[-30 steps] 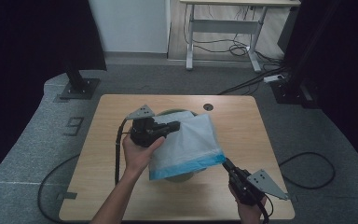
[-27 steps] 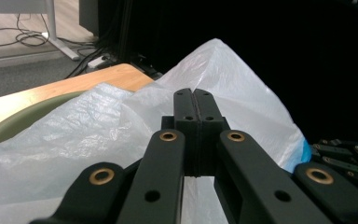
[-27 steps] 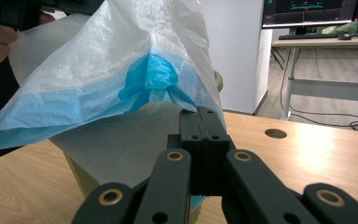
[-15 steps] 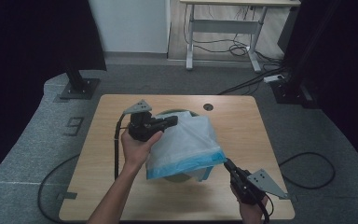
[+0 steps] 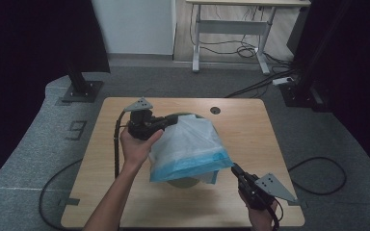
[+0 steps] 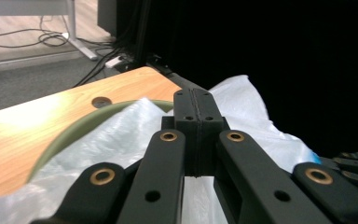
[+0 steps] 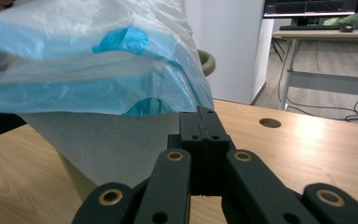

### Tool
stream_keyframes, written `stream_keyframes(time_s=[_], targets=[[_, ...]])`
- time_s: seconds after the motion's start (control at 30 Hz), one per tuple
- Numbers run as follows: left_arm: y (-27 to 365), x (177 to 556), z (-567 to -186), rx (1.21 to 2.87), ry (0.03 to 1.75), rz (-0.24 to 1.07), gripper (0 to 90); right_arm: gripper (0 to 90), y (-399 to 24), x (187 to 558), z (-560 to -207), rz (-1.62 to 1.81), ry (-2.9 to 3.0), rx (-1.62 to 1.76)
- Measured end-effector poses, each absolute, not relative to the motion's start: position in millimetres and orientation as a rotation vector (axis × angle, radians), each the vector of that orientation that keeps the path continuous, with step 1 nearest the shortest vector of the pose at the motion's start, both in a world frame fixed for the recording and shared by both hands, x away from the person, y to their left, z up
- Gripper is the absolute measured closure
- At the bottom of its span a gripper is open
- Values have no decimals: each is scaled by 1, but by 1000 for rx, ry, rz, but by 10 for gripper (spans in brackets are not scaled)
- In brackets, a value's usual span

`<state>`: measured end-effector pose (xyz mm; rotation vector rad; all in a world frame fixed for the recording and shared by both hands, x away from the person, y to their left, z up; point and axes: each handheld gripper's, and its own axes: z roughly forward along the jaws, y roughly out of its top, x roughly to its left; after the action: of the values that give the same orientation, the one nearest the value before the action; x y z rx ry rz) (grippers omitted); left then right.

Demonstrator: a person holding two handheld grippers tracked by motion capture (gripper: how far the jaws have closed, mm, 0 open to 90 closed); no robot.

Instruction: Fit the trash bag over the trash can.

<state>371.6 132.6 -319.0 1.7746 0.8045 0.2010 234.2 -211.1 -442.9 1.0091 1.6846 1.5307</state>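
Plastic bag (image 5: 189,147) over green bin (image 6: 70,135), both claws pinching it

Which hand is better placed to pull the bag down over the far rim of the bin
Left. Its hand-held gripper is shut on the bag right at the bin's far rim; the right hand-held gripper grips the near blue edge.

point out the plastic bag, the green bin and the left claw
plastic bag (image 5: 188,144), high view, on its white upper face
green bin (image 6: 58,142), left gripper view, on its bare rim
left claw (image 5: 171,120), high view, at its shut tips by the bag's edge
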Motion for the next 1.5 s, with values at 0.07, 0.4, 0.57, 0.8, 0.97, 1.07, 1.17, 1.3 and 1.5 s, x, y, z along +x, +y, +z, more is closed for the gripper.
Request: stream_keyframes(time_s=[0.07, 0.4, 0.57, 0.8, 0.97, 1.07, 1.17, 1.3, 1.5], targets=[[136, 376, -319, 1769, 816, 206, 900, 890, -211, 236, -443, 1523, 1691, 1005], [161, 383, -319, 1715, 849, 220, 900, 890, -226, 261, -431, 1476, 1676, 1027], [174, 380, -320, 1685, 854, 212, 900, 890, -231, 264, -432, 1464, 1670, 1046], [191, 367, -322, 1654, 846, 225, 900, 890, -244, 261, -424, 1457, 1620, 1061], [200, 362, -329, 1666, 858, 230, 900, 890, -244, 258, -420, 1455, 1615, 1034], [202, 360, -334, 1680, 865, 224, 900, 890, -243, 257, -421, 1452, 1620, 1031], [204, 360, -336, 1693, 868, 220, 900, 890, -243, 258, -424, 1453, 1624, 1037], [204, 360, -338, 1710, 870, 216, 900, 890, -244, 259, -425, 1451, 1629, 1036], [203, 360, -339, 1739, 863, 204, 900, 890, -248, 258, -425, 1450, 1627, 1038]])
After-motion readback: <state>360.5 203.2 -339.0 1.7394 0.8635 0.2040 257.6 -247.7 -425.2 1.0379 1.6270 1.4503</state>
